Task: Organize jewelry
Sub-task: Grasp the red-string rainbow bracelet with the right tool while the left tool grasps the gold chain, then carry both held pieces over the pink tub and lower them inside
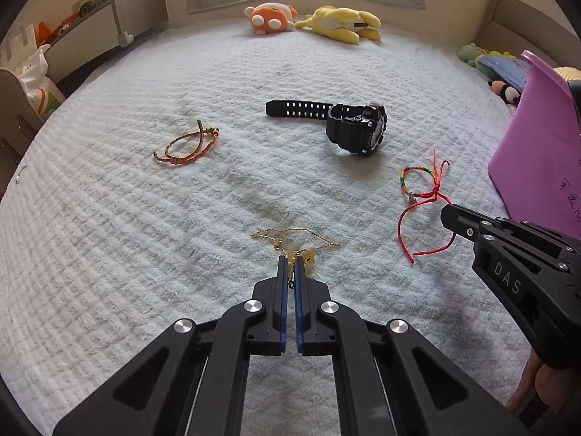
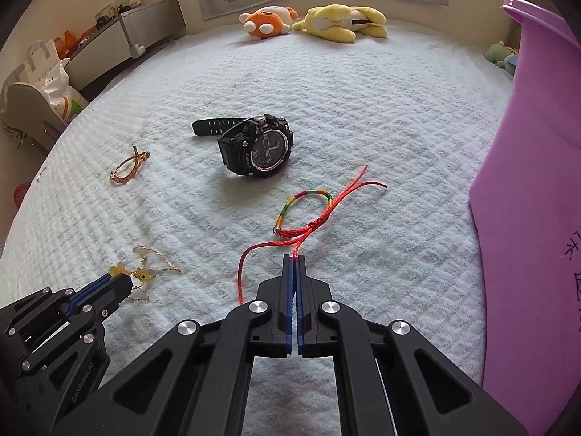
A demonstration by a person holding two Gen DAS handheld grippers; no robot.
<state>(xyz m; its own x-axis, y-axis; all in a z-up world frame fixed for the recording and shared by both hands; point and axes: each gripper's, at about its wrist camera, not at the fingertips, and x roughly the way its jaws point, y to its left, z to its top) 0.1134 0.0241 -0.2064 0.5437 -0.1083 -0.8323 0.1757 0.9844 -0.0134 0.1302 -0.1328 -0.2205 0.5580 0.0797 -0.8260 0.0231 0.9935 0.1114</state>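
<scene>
Pale quilted bedspread [image 1: 145,236] with jewelry laid out.
Left gripper [image 1: 290,259] clamped on gold necklace [image 1: 290,234] near front edge; right gripper [image 2: 295,258] pinching red cord bracelet [image 2: 308,214] beside purple bin [image 2: 526,181].

Each wrist camera looks forward and steeply down along its own fingers, close above the bed [image 1: 109,218]. Both views share the watch [image 1: 357,127] at frame centre and the plush toys [image 2: 312,21] at top.

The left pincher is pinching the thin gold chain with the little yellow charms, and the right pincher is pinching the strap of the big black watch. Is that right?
Not quite. The right gripper is shut on the red cord of the rainbow braided bracelet, as the right wrist view shows; the chunky black plastic watch lies untouched beyond it. The left gripper does pinch the thin gold chain with yellow charms.
</scene>
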